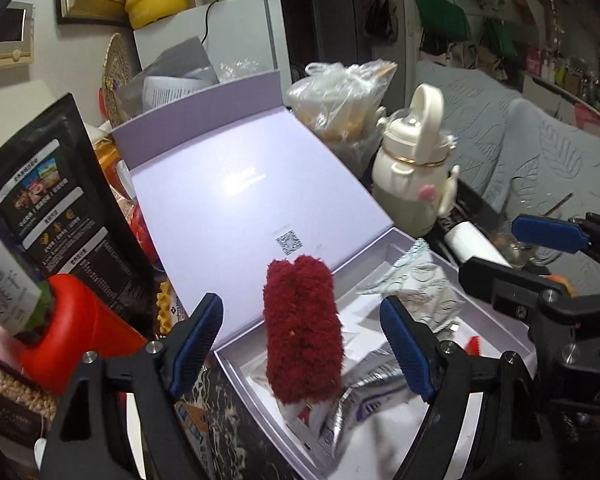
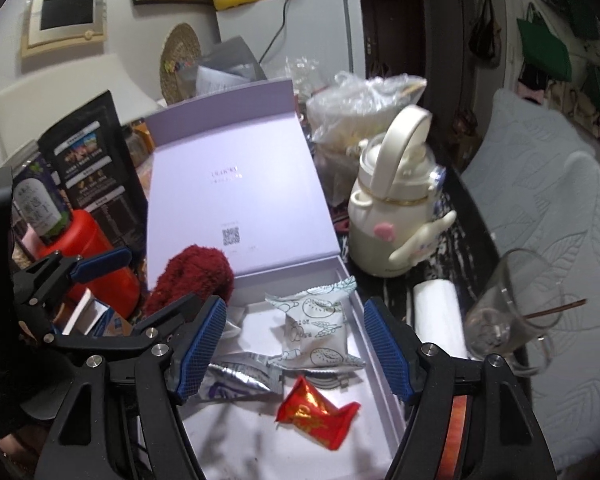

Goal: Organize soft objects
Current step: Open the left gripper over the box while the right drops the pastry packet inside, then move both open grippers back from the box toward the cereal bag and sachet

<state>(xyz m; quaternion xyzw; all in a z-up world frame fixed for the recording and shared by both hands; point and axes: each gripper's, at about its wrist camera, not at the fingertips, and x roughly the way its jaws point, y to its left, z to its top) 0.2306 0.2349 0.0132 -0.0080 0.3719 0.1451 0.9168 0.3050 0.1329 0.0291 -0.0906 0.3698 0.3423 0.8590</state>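
Note:
A dark red fluffy soft thing (image 1: pixel 302 332) stands on end in the near-left corner of an open lavender box (image 1: pixel 228 364) and leans toward the raised lid (image 1: pixel 240 184). My left gripper (image 1: pixel 302 306) is open, its blue pads on either side of the fluffy thing and clear of it. My right gripper (image 2: pixel 296 308) is open above the box (image 2: pixel 292 268), with nothing between its pads. Below it lie a white patterned packet (image 2: pixel 316 328), a silver packet (image 2: pixel 236 376) and a red candy wrapper (image 2: pixel 316 408).
Clutter rings the box. A red container (image 2: pixel 96 264) and a black pouch (image 2: pixel 96 160) stand at the left. A cream bottle with a handle (image 2: pixel 388 220), a white roll (image 2: pixel 440 312) and a glass mug (image 2: pixel 508 320) are at the right. A plastic bag (image 2: pixel 364 100) sits behind, and a grey cushion (image 2: pixel 560 220) lies far right.

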